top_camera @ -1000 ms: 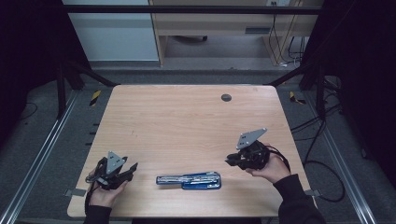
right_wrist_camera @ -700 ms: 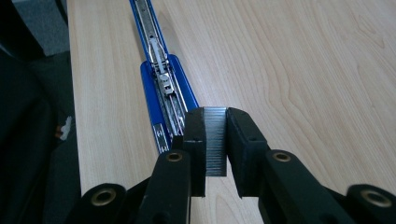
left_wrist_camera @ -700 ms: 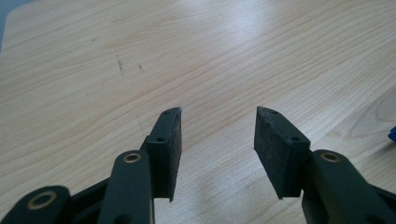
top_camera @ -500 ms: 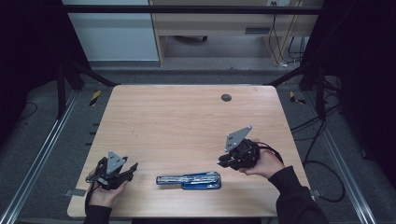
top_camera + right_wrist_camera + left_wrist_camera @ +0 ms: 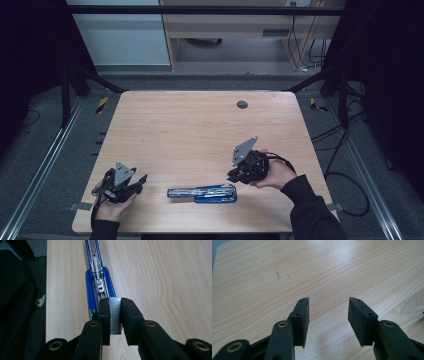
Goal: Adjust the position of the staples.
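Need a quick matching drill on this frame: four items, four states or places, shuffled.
1. left gripper
2. right gripper
3. stapler
4. round dark disc

A. lies opened out flat near the table's front edge
B. jaws apart, nothing between them
C. far side of the table
D. shut on a strip of staples

Pairs: 1-B, 2-D, 3-A, 4-C

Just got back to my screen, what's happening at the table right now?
A person is reloading a stapler. The right tool is shut on a strip of staples, held just short of the opened blue stapler lying near the table's front edge. The left tool rests open, holding nothing.
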`<move>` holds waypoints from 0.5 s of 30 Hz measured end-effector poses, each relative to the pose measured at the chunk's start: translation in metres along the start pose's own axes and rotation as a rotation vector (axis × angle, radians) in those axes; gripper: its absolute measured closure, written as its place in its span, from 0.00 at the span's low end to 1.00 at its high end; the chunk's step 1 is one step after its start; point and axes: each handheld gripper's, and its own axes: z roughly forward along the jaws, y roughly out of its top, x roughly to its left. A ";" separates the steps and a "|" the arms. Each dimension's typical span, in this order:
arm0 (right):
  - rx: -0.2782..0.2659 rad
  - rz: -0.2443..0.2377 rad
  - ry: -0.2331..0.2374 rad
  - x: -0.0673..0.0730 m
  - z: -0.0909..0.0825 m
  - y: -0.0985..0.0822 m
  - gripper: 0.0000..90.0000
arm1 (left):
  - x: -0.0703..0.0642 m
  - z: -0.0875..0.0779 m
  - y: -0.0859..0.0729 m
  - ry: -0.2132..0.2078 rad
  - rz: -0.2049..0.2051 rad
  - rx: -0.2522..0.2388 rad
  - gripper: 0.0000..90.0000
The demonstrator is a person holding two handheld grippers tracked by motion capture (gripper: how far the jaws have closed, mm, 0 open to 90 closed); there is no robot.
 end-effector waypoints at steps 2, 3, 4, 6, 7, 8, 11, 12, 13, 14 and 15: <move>0.001 -0.009 0.001 0.000 0.001 0.002 0.87 | 0.000 0.000 0.000 0.000 -0.001 -0.002 0.58; 0.002 -0.012 -0.001 0.000 0.002 0.003 0.87 | 0.000 0.000 0.000 -0.001 -0.002 0.000 0.58; -0.004 -0.021 0.005 0.000 0.003 0.003 0.87 | 0.000 0.001 0.000 0.000 -0.001 0.002 0.58; -0.001 -0.030 0.009 0.000 0.006 0.005 0.87 | 0.000 0.001 0.000 -0.002 0.000 0.004 0.58; 0.001 -0.042 0.013 0.000 0.007 0.006 0.87 | 0.000 0.001 0.000 -0.002 0.000 0.005 0.58; 0.007 -0.042 0.011 0.000 0.009 0.007 0.87 | 0.000 0.001 0.000 -0.002 -0.001 0.005 0.58; 0.014 -0.048 0.012 0.001 0.013 0.008 0.87 | 0.000 0.001 0.000 -0.003 -0.004 0.006 0.57; 0.020 -0.055 0.022 0.001 0.013 0.008 0.87 | 0.000 0.001 0.000 -0.002 -0.004 0.006 0.57; 0.019 -0.058 0.021 0.002 0.015 0.009 0.87 | 0.000 0.001 0.000 -0.003 -0.005 0.006 0.57; 0.024 -0.062 0.024 0.003 0.016 0.009 0.87 | 0.000 0.001 0.000 -0.003 -0.005 0.006 0.57; 0.026 -0.065 0.029 0.003 0.018 0.009 0.87 | 0.000 0.001 0.000 -0.003 -0.004 0.006 0.57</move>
